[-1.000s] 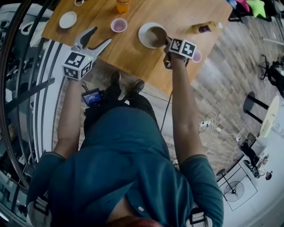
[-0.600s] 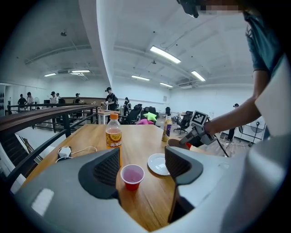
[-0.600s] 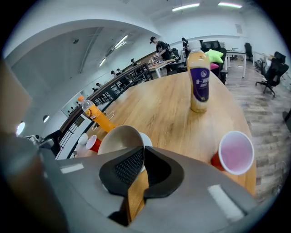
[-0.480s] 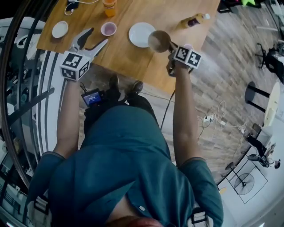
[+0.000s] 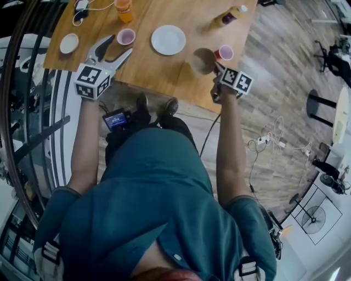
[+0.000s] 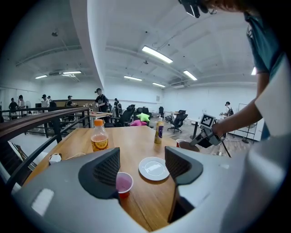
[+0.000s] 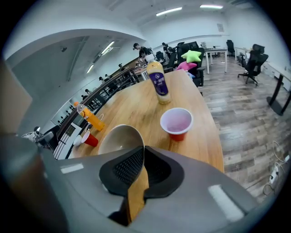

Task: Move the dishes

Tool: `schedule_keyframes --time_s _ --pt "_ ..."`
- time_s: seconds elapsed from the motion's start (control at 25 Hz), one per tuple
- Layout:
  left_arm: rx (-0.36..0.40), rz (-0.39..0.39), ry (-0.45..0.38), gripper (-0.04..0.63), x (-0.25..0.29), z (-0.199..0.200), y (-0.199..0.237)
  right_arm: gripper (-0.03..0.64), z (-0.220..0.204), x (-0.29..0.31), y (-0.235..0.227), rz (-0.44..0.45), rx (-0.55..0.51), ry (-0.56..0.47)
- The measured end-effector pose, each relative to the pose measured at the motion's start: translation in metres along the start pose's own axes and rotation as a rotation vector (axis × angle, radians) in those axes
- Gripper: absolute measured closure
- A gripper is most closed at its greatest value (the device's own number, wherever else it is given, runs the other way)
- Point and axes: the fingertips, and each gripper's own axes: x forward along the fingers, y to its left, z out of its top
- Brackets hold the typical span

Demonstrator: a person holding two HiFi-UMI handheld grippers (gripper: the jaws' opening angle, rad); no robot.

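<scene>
Pinching the rim of the bowl (image 7: 117,138), the right tool (image 7: 142,154) holds it over the bench (image 5: 159,68); the left tool (image 5: 121,45) gapes wide, empty; the label on the bottle (image 7: 159,84) is illegible.

**Wooden desk with dishes, cups and bottles**

The wooden desk (image 5: 156,68) carries a white plate (image 5: 167,39) near its middle. Just left of the plate stands a red cup (image 5: 126,37). Further left, by the near-left corner, lies a small white dish (image 5: 69,43). An orange drink bottle (image 5: 123,6) stands upright on the far side. On the right are a yellow bottle (image 5: 227,15), also upright, and a second red cup (image 5: 224,52) close to the right edge.
</scene>
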Motion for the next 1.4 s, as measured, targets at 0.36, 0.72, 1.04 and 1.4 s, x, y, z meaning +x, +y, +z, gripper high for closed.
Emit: schedule_keyframes --time_s 0.36,0.72,1.04,1.4 --pt "0.021 -0.004 -0.02 0.288 -0.009 0.015 -0.016 0.595 -0.049 -0.015 -0.058 -0.082 0.122 0.041" --pt "0.039 0.005 -0.057 0.293 -0.033 0.034 -0.028 0.592 -0.067 -0.025 -0.083 -0.136 0.194 0.04" --pt "0.036 0.009 -0.1 0.295 -0.058 0.049 -0.038 0.588 -0.064 -0.048 -0.081 -0.152 0.142 0.009" --pt "0.02 -0.006 -0.173 0.299 -0.083 0.076 -0.046 0.588 0.016 -0.13 -0.024 -0.116 -0.034 -0.305"
